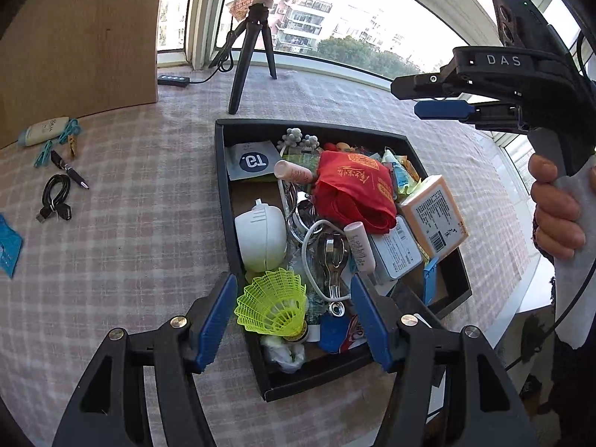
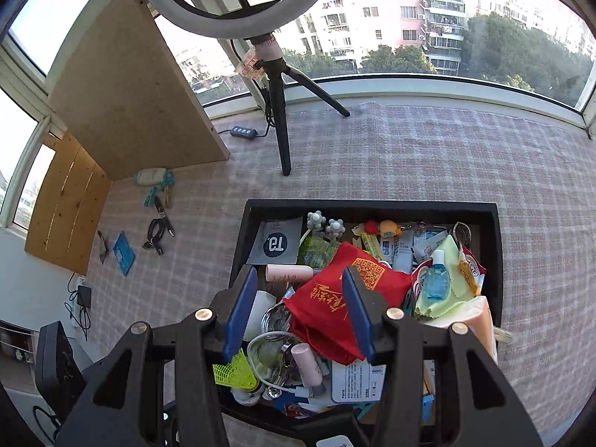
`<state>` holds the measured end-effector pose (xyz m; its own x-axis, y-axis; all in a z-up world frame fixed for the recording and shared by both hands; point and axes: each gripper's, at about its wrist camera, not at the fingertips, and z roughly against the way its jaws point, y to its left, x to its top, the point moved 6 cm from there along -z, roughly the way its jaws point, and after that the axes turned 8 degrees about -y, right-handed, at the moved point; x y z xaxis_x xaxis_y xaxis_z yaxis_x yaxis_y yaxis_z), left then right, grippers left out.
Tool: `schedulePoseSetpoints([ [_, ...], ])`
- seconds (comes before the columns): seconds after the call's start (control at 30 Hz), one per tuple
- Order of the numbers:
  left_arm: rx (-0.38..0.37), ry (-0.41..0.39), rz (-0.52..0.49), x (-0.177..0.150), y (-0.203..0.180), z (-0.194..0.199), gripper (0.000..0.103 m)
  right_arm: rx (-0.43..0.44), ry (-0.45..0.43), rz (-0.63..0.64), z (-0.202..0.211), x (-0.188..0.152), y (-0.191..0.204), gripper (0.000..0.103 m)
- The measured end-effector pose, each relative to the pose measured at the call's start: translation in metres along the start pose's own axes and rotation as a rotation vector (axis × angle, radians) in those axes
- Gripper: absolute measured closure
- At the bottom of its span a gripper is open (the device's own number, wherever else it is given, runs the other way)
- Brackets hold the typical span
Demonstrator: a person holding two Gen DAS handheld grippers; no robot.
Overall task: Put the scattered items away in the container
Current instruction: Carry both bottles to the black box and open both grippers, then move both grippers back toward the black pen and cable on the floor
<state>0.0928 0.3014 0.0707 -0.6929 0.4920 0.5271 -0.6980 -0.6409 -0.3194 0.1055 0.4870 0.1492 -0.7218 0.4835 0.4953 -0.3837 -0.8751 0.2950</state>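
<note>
A black tray (image 1: 222, 186) (image 2: 372, 205) on the checked tablecloth is piled with small items. Among them are a red cloth bag (image 1: 354, 186) (image 2: 327, 309), a yellow-green shuttlecock (image 1: 273, 303), a white mask (image 1: 260, 238) and an orange box (image 1: 436, 216). My left gripper (image 1: 294, 298) hangs open over the tray's near end, the shuttlecock lying below its jaws. My right gripper (image 2: 298, 298) (image 1: 406, 98) is open and empty above the red bag. Loose at the far left lie a lotion tube (image 1: 44, 130) (image 2: 151, 177), teal clothespins (image 1: 69, 132), a pen (image 1: 69, 167), a black cable (image 1: 56, 195) (image 2: 158, 234) and a blue packet (image 1: 7, 249) (image 2: 123, 253).
A ring light on a black tripod (image 1: 249, 56) (image 2: 279, 111) stands behind the tray. A brown board (image 1: 74, 37) leans at the back left, with a power strip (image 1: 173, 80) beside it. A person's hand (image 1: 555, 216) grips the right gripper's handle. Windows close off the table's far side.
</note>
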Motion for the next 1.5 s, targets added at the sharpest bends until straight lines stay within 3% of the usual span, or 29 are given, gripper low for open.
schedulePoseSetpoints([
  [0.2, 0.041, -0.021, 0.059, -0.006, 0.036, 0.011, 0.042, 0.052, 0.020, 0.068, -0.004, -0.011, 0.042, 0.056],
  [0.5, 0.162, -0.079, 0.158, -0.011, 0.104, 0.035, 0.042, 0.132, 0.073, 0.155, -0.033, -0.026, 0.110, 0.055],
  [0.8, 0.308, -0.159, 0.269, -0.029, 0.175, 0.080, 0.042, 0.129, 0.119, 0.278, -0.075, -0.039, 0.176, 0.054],
  [1.1, 0.450, -0.191, 0.350, -0.049, 0.240, 0.119, 0.042, 0.142, 0.119, 0.430, -0.103, -0.061, 0.244, 0.054],
  [1.5, 0.505, -0.213, 0.408, -0.052, 0.285, 0.129, 0.042, 0.165, 0.107, 0.554, -0.148, -0.070, 0.298, 0.054],
])
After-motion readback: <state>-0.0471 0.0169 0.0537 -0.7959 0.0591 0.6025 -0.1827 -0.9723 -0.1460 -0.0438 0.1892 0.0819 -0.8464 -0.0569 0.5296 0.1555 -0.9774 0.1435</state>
